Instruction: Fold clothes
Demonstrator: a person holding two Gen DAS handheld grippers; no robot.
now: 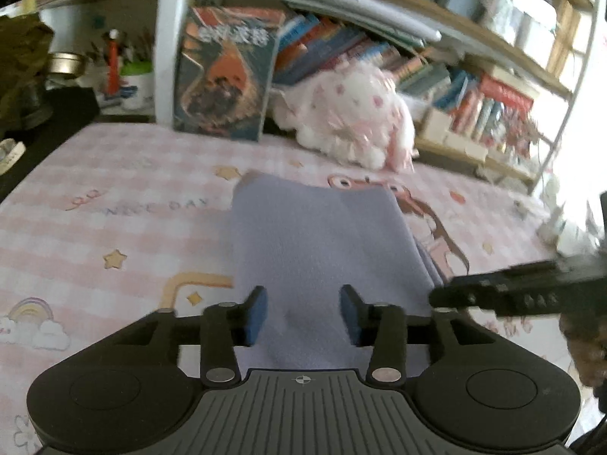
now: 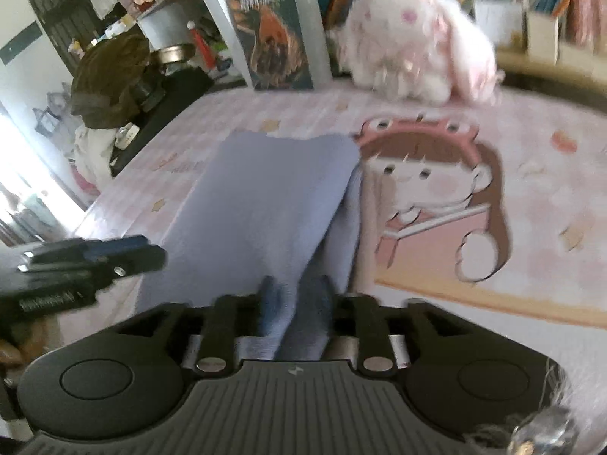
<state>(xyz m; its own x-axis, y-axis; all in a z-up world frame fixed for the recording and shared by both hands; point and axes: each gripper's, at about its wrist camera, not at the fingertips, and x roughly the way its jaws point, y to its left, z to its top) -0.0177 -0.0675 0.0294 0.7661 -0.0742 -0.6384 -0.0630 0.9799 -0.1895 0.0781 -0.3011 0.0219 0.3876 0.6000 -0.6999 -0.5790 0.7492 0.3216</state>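
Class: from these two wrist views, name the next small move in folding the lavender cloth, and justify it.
Probably close the left gripper on the lavender cloth: its pads stand apart over the near edge, while the right gripper already pinches a fold, so both corners can then be lifted together.

Left gripper (image 1: pixel 303 316): held low and level, pointing forward; blue pads (image 1: pixel 255 314) spread well apart, nothing pinched between them. Seen side-on at the left edge of the right wrist view (image 2: pixel 125 252), blurred.

Right gripper (image 2: pixel 296 303): held low, pointing forward, tilted slightly; fingers drawn close together, clamped on a raised fold of the lavender cloth (image 2: pixel 273 197). Seen side-on at the right edge of the left wrist view (image 1: pixel 440 297), just beside the left gripper, blurred.
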